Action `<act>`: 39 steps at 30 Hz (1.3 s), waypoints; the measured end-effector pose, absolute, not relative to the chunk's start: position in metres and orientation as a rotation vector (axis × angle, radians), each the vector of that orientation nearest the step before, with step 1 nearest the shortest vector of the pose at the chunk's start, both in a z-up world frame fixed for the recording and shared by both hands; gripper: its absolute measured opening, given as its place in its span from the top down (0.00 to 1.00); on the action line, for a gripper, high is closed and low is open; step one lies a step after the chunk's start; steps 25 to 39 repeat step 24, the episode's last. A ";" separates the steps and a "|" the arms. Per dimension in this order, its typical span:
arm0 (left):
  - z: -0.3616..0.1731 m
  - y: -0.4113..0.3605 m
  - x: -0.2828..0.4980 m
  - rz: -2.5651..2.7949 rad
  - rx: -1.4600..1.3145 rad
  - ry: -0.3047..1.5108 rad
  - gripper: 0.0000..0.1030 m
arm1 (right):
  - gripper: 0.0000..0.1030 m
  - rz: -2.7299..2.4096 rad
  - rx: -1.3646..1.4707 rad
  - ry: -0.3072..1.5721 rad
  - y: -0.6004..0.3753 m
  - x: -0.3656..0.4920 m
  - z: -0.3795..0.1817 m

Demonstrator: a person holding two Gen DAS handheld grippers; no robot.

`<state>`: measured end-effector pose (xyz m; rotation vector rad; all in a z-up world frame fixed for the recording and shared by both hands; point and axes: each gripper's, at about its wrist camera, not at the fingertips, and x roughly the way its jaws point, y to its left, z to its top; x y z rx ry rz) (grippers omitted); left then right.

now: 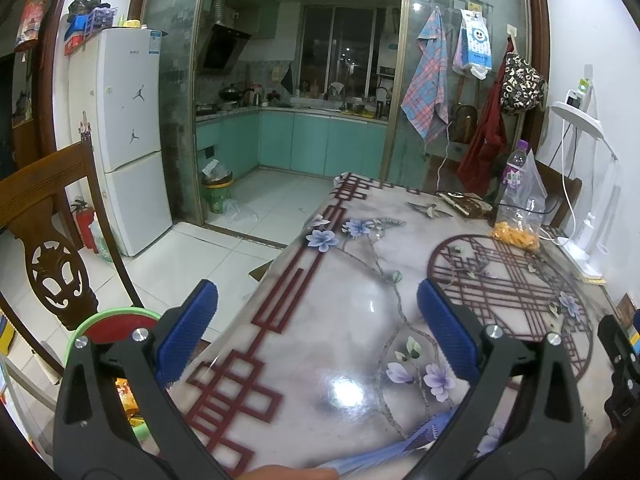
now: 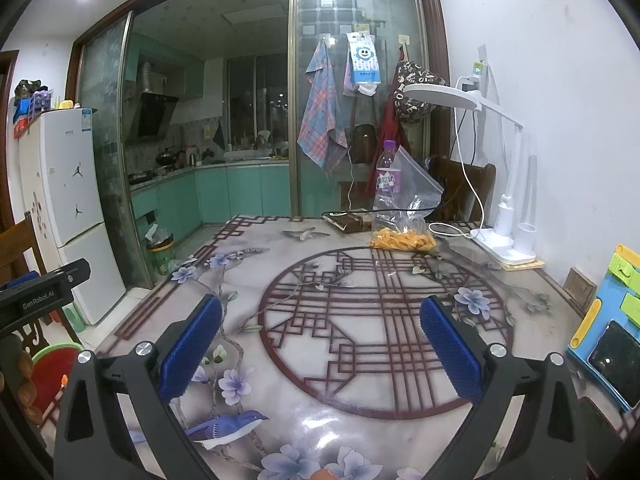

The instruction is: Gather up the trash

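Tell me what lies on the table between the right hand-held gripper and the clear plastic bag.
Nothing: in the right wrist view, only bare patterned tablecloth stretches from the right hand-held gripper to the clear plastic bag.

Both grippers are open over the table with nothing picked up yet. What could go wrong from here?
1. The clear bag of orange pieces stands open-topped against the bottle; a pull on it may spill the pieces or tip the bottle.
2. A black cable runs by the bag and a white one lies beside the lamp; fingers reaching there could snag either.
3. The bin sits below the table edge, so a drop could miss.
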<state>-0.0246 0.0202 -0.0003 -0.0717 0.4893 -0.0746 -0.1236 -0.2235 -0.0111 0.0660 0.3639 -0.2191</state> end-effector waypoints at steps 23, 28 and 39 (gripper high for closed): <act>-0.051 -0.003 0.009 -0.070 0.023 0.713 0.05 | 0.07 -0.261 0.113 0.575 -0.282 -0.085 -0.019; -0.063 -0.012 0.018 -0.091 0.052 0.750 0.05 | 0.07 -0.264 0.125 0.602 -0.301 -0.076 -0.018; -0.063 -0.012 0.018 -0.091 0.052 0.750 0.05 | 0.07 -0.264 0.125 0.602 -0.301 -0.076 -0.018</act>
